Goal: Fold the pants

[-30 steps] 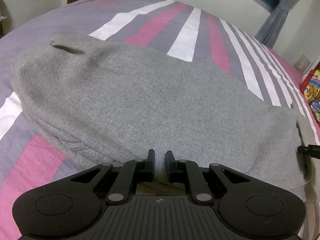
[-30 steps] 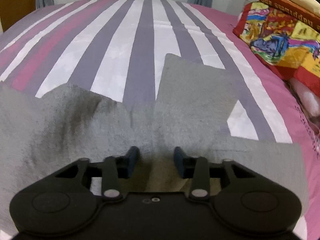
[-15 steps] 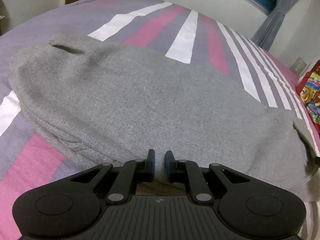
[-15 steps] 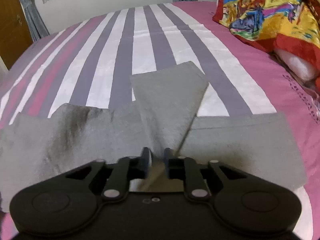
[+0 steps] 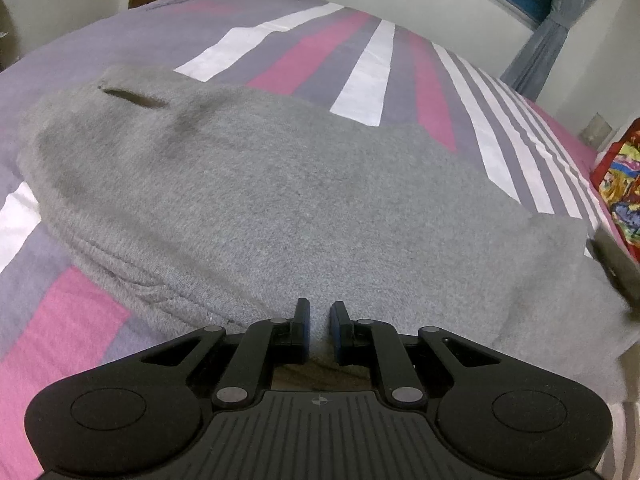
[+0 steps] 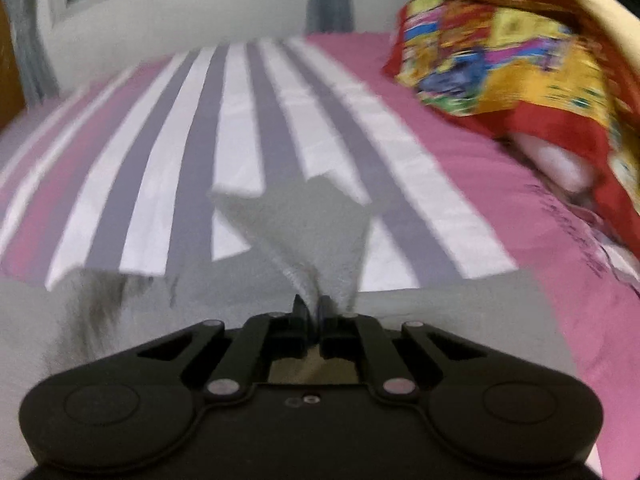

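Observation:
The grey pants [image 5: 280, 200] lie spread on the striped bed, with a pocket slit at the far left. My left gripper [image 5: 319, 320] is shut on the near edge of the pants, with the cloth pinched between its blue pads. My right gripper [image 6: 313, 312] is shut on a pant leg [image 6: 304, 232] and holds it lifted off the bed, so the leg end hangs in a twisted flap. The rest of the pants [image 6: 120, 320] lies below it, blurred.
The bed cover [image 5: 360, 52] has pink, purple and white stripes. A bright patterned pillow [image 6: 520, 72] sits at the right side of the bed and also shows in the left wrist view [image 5: 624, 176]. A wall, window and curtains stand behind the bed.
My right gripper closed on the pant leg and has lifted it up off the bed. My left gripper has kept its hold and barely moved.

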### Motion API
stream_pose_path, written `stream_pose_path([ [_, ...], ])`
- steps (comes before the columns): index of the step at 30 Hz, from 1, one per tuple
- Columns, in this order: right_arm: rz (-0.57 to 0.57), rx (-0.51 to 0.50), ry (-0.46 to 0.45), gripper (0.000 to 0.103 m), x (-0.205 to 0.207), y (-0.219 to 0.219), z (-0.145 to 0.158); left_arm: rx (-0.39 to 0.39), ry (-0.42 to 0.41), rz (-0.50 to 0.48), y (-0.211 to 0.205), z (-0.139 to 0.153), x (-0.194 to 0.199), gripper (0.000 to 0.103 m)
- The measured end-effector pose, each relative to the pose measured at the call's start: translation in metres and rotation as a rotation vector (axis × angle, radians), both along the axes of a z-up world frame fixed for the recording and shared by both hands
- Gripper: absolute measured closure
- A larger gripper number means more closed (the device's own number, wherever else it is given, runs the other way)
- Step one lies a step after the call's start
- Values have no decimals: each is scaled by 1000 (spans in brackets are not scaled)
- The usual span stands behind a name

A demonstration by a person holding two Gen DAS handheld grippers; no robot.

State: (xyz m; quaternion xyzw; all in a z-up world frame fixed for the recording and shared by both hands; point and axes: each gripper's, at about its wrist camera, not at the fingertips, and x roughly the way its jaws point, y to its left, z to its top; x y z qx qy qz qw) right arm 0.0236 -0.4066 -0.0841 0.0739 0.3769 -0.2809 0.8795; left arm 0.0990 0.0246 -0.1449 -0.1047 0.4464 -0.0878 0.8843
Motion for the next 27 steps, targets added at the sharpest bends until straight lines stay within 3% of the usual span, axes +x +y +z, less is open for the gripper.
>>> stream_pose_path([
  [4, -48, 90, -59, 99, -58, -19, 12, 6, -2, -8, -1, 1, 0, 92],
  [10, -119, 224, 23, 97, -92, -40, -36, 29, -2, -11, -6, 2, -1, 92],
  [12, -111, 165, 28, 79, -88, -35, -33, 39, -3, -16, -7, 3, 0, 92],
  [13, -107, 124, 32, 75, -85, -33, -30, 41, -2, -15, -7, 3, 0, 92],
  [15, -107, 42, 26, 50, -78, -29, -24, 40, -1, -12, -7, 3, 0, 92],
  [17, -125, 25, 6, 46, -73, -33, -20, 43, -5, -12, -8, 3, 0, 92],
  [19, -125, 60, -16, 53, -68, -38, -20, 51, -10, -16, -9, 3, -2, 92],
  [20, -129, 82, -32, 63, -65, -42, -19, 54, -11, -18, -9, 3, -2, 92],
  [21, -139, 115, -60, 84, -64, -47, -17, 55, -9, -18, -9, 3, -2, 92],
  [22, -155, 158, -85, 94, -64, -54, -14, 53, -7, -16, -9, 3, -3, 92],
  [24, -186, 227, -147, 96, -68, -64, -5, 51, -5, -16, -9, 4, -2, 92],
  [27, -197, 203, -186, 96, -83, -63, 6, 55, -8, -17, -9, 4, -4, 92],
])
